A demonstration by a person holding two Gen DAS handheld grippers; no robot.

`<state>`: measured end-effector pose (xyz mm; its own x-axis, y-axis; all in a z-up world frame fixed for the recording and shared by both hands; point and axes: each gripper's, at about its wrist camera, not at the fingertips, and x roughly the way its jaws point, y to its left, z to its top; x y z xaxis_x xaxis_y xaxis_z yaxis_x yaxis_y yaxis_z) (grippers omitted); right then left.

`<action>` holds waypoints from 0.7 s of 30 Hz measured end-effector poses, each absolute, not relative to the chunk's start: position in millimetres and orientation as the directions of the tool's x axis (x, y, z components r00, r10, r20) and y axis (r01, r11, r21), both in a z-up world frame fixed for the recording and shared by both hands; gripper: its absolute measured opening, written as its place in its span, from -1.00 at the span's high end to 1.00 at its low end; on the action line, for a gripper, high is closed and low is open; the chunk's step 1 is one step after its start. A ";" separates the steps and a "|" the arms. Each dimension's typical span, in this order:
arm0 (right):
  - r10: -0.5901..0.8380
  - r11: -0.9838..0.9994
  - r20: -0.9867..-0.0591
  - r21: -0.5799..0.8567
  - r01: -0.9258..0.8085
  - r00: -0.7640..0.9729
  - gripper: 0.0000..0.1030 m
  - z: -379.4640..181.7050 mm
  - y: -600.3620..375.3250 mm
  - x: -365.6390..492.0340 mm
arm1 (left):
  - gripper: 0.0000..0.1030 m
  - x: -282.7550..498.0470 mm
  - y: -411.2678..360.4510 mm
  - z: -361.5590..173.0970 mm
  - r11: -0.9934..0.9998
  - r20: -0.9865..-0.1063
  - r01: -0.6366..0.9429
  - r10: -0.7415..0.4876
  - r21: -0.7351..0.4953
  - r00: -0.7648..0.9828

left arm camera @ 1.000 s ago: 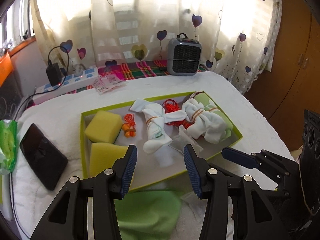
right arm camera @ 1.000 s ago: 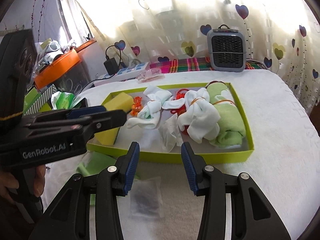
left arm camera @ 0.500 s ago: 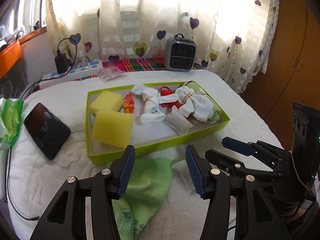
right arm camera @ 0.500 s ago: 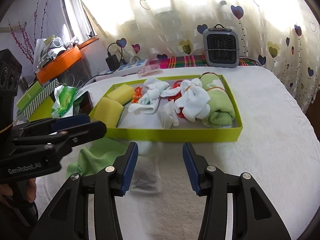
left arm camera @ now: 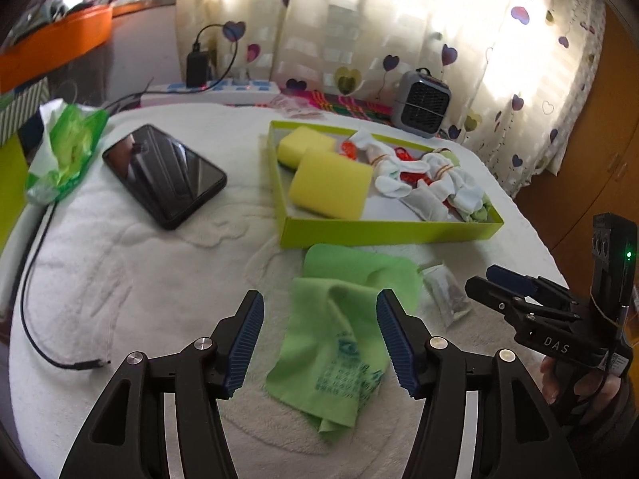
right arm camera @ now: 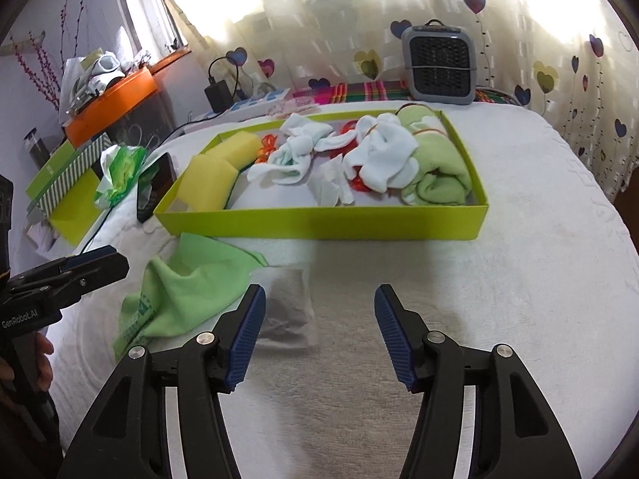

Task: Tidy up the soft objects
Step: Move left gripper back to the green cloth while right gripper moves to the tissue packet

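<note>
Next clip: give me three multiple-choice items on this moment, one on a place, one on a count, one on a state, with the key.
1. Where does the loose green cloth lie?
A. inside the green tray
B. on the white cover in front of the tray
C. on the black phone

2. How many yellow sponges are in the tray?
A. one
B. two
C. four

3. How does the left gripper stand?
A. open, nothing held
B. shut on the cloth
C. shut on a sponge

Key: 1 B, the cloth lies outside the tray's near wall. 2 B, two yellow blocks at the tray's left end. 3 A, the jaws stand apart above the cloth, having just opened further.
</note>
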<state>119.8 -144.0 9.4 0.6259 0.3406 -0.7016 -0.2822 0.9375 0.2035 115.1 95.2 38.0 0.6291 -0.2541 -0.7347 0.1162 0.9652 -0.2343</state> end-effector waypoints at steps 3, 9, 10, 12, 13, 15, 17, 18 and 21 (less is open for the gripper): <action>0.347 0.934 -0.711 0.202 -0.295 0.611 -0.22 5.9 -137.9 121.1 | -0.17 113.7 103.6 31.6 0.965 -0.743 0.103 -0.253 -0.243 0.619; 0.350 0.929 -0.733 0.194 -0.314 0.583 -0.29 -0.7 -124.6 124.9 | -0.18 115.8 114.9 22.6 0.954 -0.750 0.094 -0.283 -0.285 0.598; 0.349 0.929 -0.737 0.190 -0.318 0.578 -0.29 -1.9 -122.2 125.7 | -0.18 116.2 115.4 21.9 0.953 -0.750 0.095 -0.287 -0.289 0.596; 0.335 0.931 -0.745 0.166 -0.325 0.577 -0.29 -3.6 -116.3 125.6 | -0.18 117.4 116.1 20.5 0.950 -0.750 0.098 -0.296 -0.297 0.592; 0.323 0.933 -0.748 0.148 -0.329 0.580 -0.30 -3.6 -113.5 125.7 | -0.18 117.5 115.9 19.7 0.950 -0.751 0.099 -0.297 -0.298 0.590; 0.304 0.935 -0.753 0.119 -0.334 0.584 -0.30 -3.6 -109.7 126.0 | -0.18 117.4 116.1 19.4 0.946 -0.749 0.105 -0.307 -0.305 0.588; 0.289 0.938 -0.757 0.103 -0.330 0.586 -0.30 -4.2 -108.3 126.6 | -0.18 118.0 114.7 18.5 0.943 -0.748 0.114 -0.317 -0.311 0.583; 0.282 0.940 -0.758 0.095 -0.328 0.588 -0.30 -4.3 -107.5 127.0 | -0.18 118.5 113.8 18.2 0.943 -0.749 0.117 -0.319 -0.311 0.581; 0.263 0.942 -0.762 0.070 -0.329 0.592 -0.30 -4.9 -104.5 127.3 | -0.18 119.2 111.5 17.4 0.942 -0.751 0.126 -0.325 -0.311 0.575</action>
<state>127.3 -104.5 -4.9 0.5920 0.2635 -0.7617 -0.3292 0.9417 0.0699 119.2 111.5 17.4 0.5750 -0.3249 -0.7509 0.1264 0.9420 -0.3108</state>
